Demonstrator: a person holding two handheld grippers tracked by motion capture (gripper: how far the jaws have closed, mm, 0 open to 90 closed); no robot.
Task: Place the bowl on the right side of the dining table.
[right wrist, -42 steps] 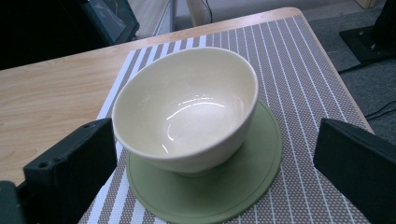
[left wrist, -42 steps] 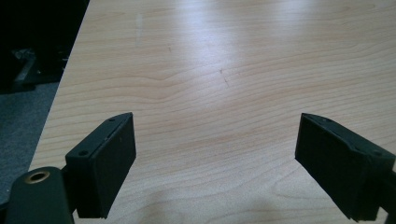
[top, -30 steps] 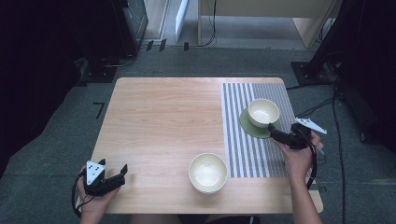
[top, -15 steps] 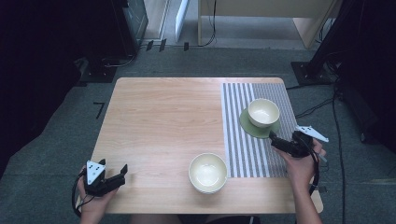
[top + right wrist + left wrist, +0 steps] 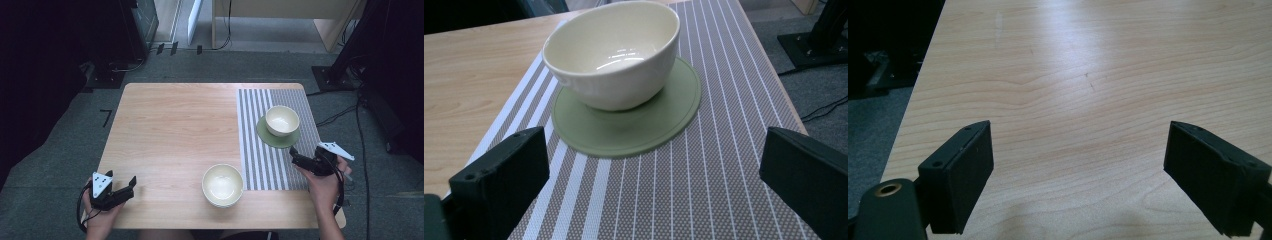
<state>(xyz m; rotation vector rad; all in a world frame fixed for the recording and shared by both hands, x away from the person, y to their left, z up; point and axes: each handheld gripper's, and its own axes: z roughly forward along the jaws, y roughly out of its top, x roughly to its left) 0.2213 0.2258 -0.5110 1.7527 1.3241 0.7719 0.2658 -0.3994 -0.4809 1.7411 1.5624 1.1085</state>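
While both grippers gape empty | right gripper (image 5: 296, 153) near bowl (image 5: 616, 52) | bowl's foot hidden

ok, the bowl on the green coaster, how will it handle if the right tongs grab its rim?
The bowl looks glazed and glossy, so probably slippery and breakable. Its narrow foot on the green coaster suggests it may tip if pushed high.

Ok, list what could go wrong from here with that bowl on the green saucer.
The bowl sits off-centre on the green saucer, so a nudge from the open right gripper might slide it off. Gripping the thick rim with flat jaws, the bowl could slip or tip. The striped mat may drag along if the saucer is pushed.
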